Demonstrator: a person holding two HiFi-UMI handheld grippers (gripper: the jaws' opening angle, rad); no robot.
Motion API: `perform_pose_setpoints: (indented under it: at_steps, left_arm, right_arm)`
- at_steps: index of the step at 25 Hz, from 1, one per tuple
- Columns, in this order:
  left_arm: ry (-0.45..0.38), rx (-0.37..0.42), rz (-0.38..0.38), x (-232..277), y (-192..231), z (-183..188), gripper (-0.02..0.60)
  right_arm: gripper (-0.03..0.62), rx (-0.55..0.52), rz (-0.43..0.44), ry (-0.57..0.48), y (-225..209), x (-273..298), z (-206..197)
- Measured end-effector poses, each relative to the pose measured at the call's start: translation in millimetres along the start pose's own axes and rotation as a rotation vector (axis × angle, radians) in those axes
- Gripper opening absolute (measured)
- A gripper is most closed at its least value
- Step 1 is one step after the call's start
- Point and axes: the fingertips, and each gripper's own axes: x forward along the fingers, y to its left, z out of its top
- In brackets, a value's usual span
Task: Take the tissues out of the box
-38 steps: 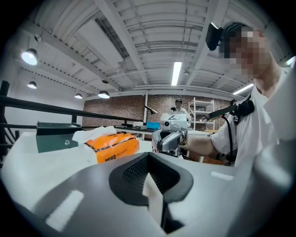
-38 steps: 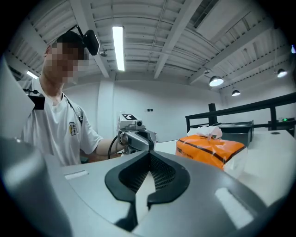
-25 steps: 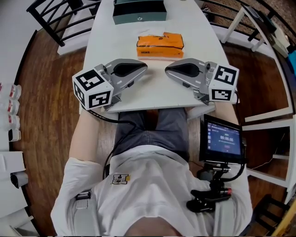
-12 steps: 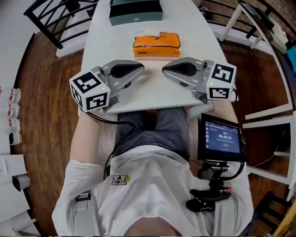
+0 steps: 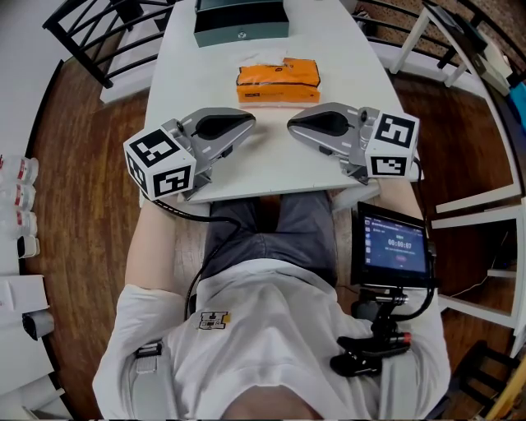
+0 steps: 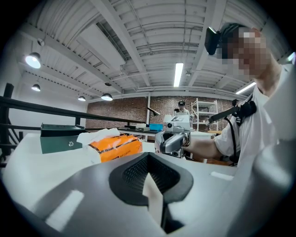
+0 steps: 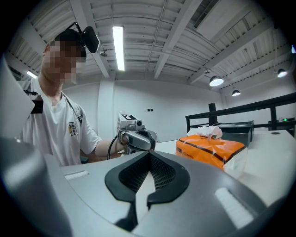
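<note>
An orange tissue pack (image 5: 278, 80) lies on the white table (image 5: 271, 168), with a white tissue (image 5: 265, 58) poking out of its top. It also shows in the left gripper view as the orange pack (image 6: 115, 146) and in the right gripper view as the orange pack (image 7: 210, 147). My left gripper (image 5: 251, 121) rests on the table near its front edge, pointing right, shut and empty. My right gripper (image 5: 291, 124) rests opposite, pointing left, shut and empty. The two tips face each other a little apart, below the pack.
A dark green box (image 5: 242, 20) stands at the table's far end, behind the pack. A small screen (image 5: 391, 248) is mounted at the person's right side. Black railings (image 5: 99, 33) flank the table on the left, white frames (image 5: 468, 205) on the right.
The view shifted slightly between one second ago and half a second ago; both grippers stay resting on the table, shut. Since then nothing has moved.
</note>
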Motion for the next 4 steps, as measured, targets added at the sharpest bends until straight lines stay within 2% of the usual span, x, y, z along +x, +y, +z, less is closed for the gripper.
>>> perform_pose_setpoints:
  at_steps: [4]
  left_arm:
    - [-0.006, 0.005, 0.0, 0.3, 0.9, -0.3, 0.0]
  right_arm:
    - [0.0, 0.001, 0.001, 0.0, -0.2, -0.1, 0.0]
